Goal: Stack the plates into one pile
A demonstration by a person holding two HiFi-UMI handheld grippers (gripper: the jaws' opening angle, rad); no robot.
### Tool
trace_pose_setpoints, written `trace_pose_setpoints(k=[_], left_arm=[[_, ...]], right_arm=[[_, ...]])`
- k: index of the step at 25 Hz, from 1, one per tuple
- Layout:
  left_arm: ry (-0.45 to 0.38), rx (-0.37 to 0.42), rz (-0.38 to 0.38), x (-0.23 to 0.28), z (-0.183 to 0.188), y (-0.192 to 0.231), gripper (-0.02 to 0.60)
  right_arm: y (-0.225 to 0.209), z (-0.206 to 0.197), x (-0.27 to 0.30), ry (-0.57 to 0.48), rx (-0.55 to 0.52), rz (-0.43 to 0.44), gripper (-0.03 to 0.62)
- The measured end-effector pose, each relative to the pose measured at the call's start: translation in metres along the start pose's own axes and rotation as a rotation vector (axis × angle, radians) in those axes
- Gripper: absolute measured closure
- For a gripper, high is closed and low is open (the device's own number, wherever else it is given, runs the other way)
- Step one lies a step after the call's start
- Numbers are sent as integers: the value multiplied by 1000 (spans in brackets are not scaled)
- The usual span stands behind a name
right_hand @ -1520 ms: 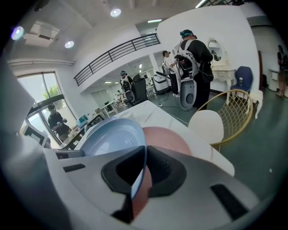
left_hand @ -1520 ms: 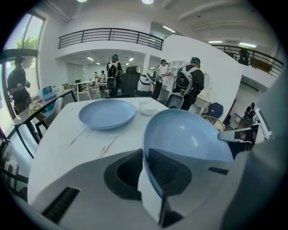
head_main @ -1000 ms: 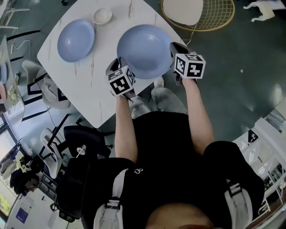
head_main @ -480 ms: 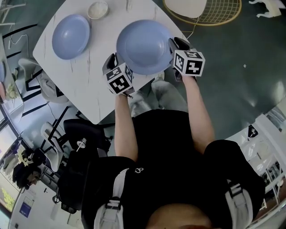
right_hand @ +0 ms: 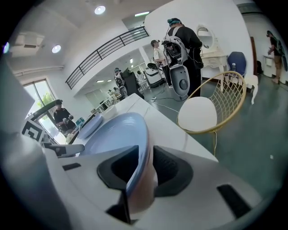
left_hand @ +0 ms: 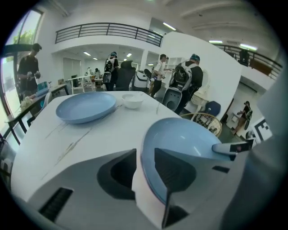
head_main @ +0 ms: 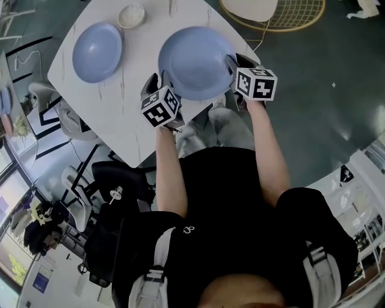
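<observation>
Plates: two pale blue ones, the far plate (head_main: 96,52) and the near plate (head_main: 195,62), lie well apart on the white veined table (head_main: 120,105); they are not stacked.
Far plate: at the table's far left part (left_hand: 85,107), upright and empty, with neither gripper near it.
Small bowl: the small bowl (head_main: 132,15), white, stands just beyond the far plate's right side, close to it but apart (left_hand: 132,100).
Left gripper: the left gripper (head_main: 157,81) is at the near plate's left rim. Its own view shows the rim running between the two jaws (left_hand: 145,152); they have just been opening, and a slim gap shows beside the rim, so the pads are not pressing on it.
Near plate: on the near right part of the table, at the corner in front of the person, right way up (left_hand: 189,143) (right_hand: 117,134), with one gripper at each side of its rim.
Right gripper: the right gripper (head_main: 233,63) is at the plate's right rim. In its own view the rim passes between the jaws (right_hand: 146,150); these too have just been opening and stand apart, loose around the rim.
Chair: the wire-framed chair (head_main: 274,18) with a white seat stands on the dark floor beyond the table's right edge (right_hand: 211,110), clear of plate and gripper.
</observation>
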State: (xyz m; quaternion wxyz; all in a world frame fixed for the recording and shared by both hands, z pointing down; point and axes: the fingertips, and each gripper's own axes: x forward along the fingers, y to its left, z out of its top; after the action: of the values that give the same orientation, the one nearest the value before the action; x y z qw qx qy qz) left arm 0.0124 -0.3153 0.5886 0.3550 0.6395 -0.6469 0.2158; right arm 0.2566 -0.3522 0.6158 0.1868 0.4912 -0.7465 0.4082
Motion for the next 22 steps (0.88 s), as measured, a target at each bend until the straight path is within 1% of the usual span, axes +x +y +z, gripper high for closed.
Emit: trace_pose_setpoints(k=[2,5,8,10,11,12,16,18,22], left_arm=[[37,24,6,3,-9,0,440],[72,13,-6,7,-21,0,442],[93,27,-26,11,-27,-1,447],[106,29,-36,13,-30,0,463],[111,25,-41,13,-30,0,463],[115,20,-44,13,-31,-1,466],[126,19,-55,10,-26,-2,498],[123,17,-59,8,-21,0,495],[91,-20,-35,0,-7,19,495]], right_arm=[[-1,-4,0,4,9,-4,485],[-1,-9,0,4,24,-13,487],[-1,-10,-2,-12,43,-25,487],[1,-11,-3,-23,56,-28,490],[3,-12,-3,-29,61,-29,499],[3,-12,-4,-34,64,-33,513],[0,-10,-7,-31,87,-52,519],[3,-5,-7,-38,95,-51,519],[29,10,-1,-53,60,-28,519]])
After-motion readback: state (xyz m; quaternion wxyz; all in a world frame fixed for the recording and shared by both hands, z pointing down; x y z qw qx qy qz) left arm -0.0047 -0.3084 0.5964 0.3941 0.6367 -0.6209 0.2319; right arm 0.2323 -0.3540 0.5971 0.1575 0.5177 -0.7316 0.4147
